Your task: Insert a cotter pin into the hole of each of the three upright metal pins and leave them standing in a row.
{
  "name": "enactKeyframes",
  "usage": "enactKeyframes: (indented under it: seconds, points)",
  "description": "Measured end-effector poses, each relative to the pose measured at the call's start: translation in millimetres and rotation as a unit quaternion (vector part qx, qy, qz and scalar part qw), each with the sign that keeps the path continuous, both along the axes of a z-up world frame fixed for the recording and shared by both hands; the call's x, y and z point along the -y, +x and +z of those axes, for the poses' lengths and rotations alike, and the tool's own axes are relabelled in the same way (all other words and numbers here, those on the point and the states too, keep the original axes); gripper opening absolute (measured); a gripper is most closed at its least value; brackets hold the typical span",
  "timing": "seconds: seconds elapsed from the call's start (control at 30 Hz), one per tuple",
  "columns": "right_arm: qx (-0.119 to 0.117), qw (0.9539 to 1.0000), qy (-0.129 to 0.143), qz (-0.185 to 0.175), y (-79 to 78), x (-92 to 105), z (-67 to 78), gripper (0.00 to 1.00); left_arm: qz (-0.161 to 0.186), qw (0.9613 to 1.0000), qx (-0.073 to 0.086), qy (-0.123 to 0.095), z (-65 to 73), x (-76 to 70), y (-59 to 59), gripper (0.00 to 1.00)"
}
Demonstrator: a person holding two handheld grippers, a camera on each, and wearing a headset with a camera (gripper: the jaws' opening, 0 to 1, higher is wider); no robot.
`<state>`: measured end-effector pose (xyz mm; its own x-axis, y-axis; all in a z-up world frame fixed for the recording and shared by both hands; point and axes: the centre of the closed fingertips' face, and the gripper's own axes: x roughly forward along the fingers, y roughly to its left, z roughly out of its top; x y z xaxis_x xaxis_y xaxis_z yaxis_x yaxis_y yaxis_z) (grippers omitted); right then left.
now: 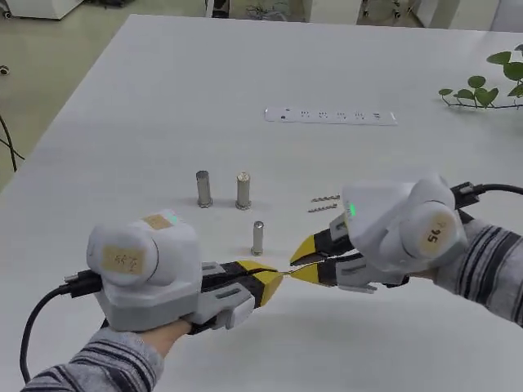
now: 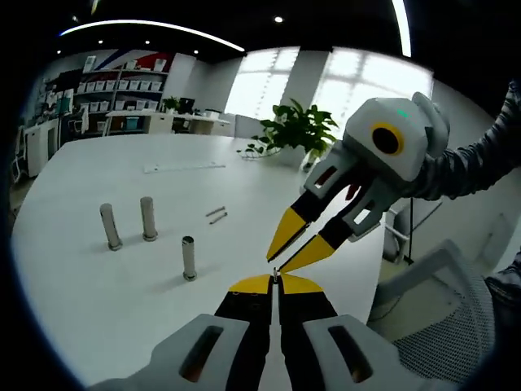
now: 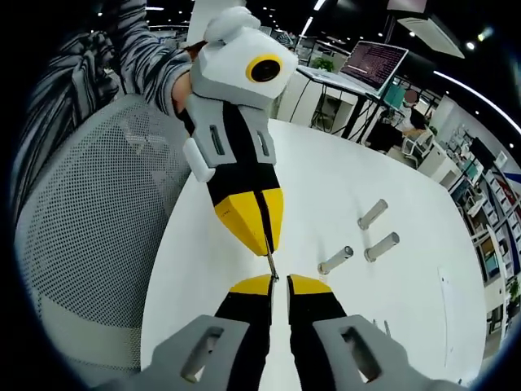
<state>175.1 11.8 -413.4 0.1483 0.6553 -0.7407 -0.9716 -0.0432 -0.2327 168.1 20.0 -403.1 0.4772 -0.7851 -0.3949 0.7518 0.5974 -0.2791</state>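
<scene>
The left gripper point(image 1: 280, 276) is closed on a cotter pin point(image 3: 269, 263). The pin's free end reaches the narrow gap between the jaws of the right gripper point(image 1: 292, 269) — I cannot tell if they touch it. Three metal pins point(image 1: 243, 190) stand upright on the table point(image 1: 163, 98) — just beyond the tips.

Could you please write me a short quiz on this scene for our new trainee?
1. True or false: all three metal pins stand upright on the table.
2. Where do the two loose cotter pins lie? A: between the two rear metal pins. B: on the table beside the right gripper. C: on top of a metal pin.
3. Fill in: where the tips of the left gripper and the right gripper meet sits a thin ____.
Key: 1 true; 2 B; 3 cotter pin.
</scene>
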Motion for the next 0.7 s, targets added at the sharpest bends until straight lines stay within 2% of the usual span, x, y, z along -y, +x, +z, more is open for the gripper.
enactKeyframes:
  seconds: [0.13,0.27,0.43,0.7]
  points:
    - [-0.019,0.9998,-0.001,0.003,-5.0,0.3,-3.3,0.02,-0.025,0.9992,0.016,0.027,-6.1,-1.3,-3.9,0.0]
    - [-0.041,0.9991,0.0,0.005,-10.6,-0.4,-7.5,0.03,-0.048,0.9974,0.032,0.044,-9.0,-1.7,-7.5,0.0]
    - [-0.063,0.998,0.001,0.006,-16.1,-0.9,-12.7,0.03,-0.072,0.9949,0.047,0.053,-9.4,-0.3,-13.1,0.0]
    - [-0.09,0.9958,0.003,0.016,-27.2,-1.8,-17.8,0.03,-0.103,0.9917,0.06,0.046,-5.6,3.9,-22.3,0.0]
